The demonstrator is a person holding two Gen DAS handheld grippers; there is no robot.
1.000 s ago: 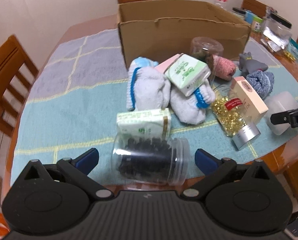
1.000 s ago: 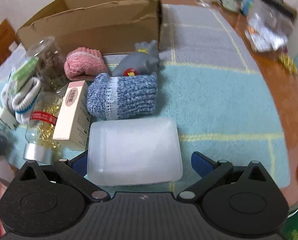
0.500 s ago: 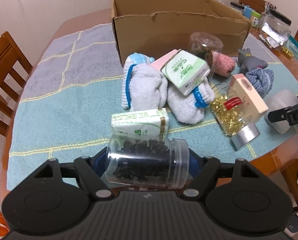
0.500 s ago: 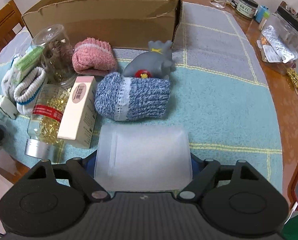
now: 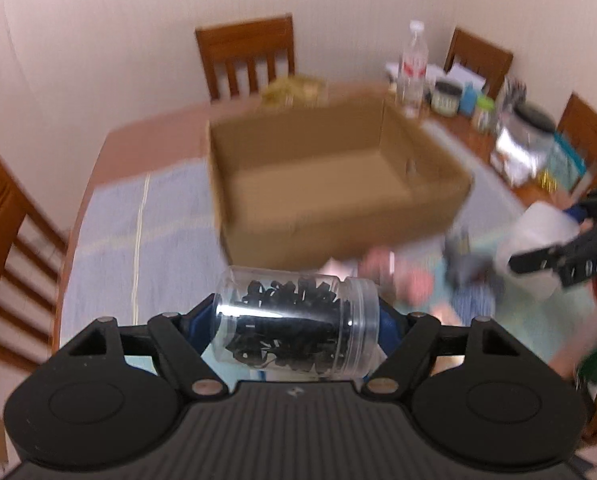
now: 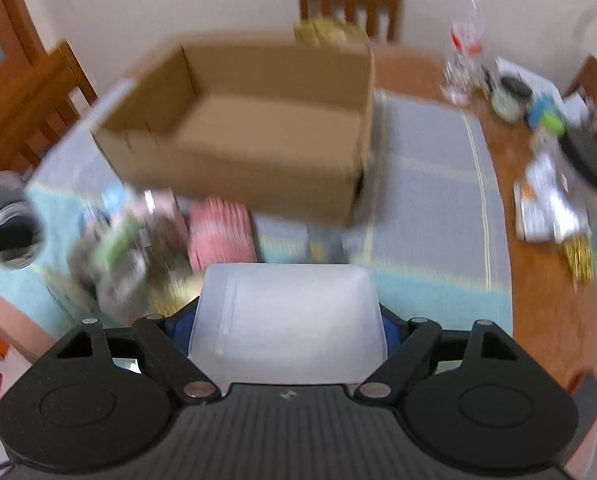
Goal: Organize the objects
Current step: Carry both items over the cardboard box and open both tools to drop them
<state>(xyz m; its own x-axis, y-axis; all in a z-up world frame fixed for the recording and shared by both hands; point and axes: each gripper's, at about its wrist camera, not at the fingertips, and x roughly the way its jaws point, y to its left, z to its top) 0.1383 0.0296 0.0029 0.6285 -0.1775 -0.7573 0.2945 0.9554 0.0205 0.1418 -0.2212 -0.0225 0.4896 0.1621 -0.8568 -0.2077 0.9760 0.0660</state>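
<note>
Two grips on at once. Left gripper is clamped on a clear jar lying sideways btwn its blue pads, packed w/ small black pieces, lid end toward the right pad. Jar is held up off the cloth, in front of the cardboard box, which sits open-topped on the table w/ nothing visible inside. Right gripper is clenched on a frosted white plastic box, pads pressing both its sides, also held clear of the blue-grey cloth. From the left cam that white box shows far right, in the other gripper's black fingers. Below: pink sock roll beside a blurred heap of items, too smeared to name. Wooden chairs ring the table; water bottle stands behind the box.
</note>
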